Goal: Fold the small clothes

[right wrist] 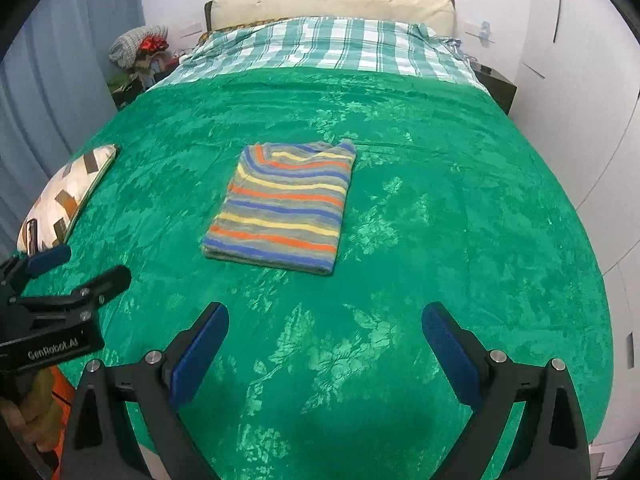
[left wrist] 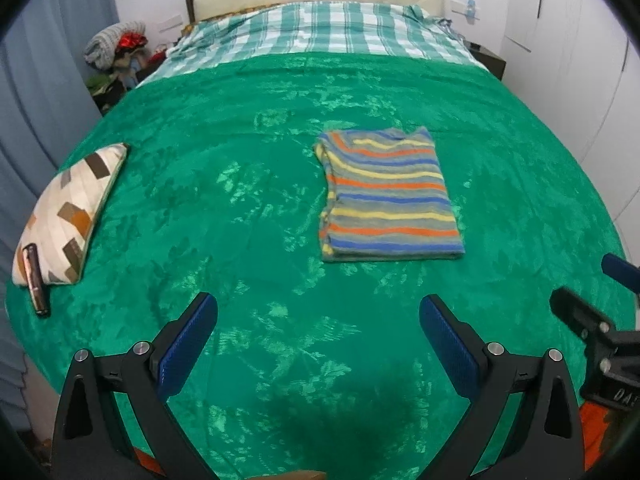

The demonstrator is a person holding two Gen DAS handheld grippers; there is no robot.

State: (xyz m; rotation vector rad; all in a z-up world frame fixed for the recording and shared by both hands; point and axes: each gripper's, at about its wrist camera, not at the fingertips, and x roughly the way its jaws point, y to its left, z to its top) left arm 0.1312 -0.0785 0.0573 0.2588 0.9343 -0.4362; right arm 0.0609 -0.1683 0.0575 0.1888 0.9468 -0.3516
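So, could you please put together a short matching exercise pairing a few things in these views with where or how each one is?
Things:
1. striped garment
2. patterned pillow
3. left tool
4. checked sheet

Places or states:
A. at the head of the bed
B. folded, in the middle of the green blanket
C. open, holding nothing
D. at the blanket's left edge

Pairs: 1-B, 2-D, 3-C, 4-A
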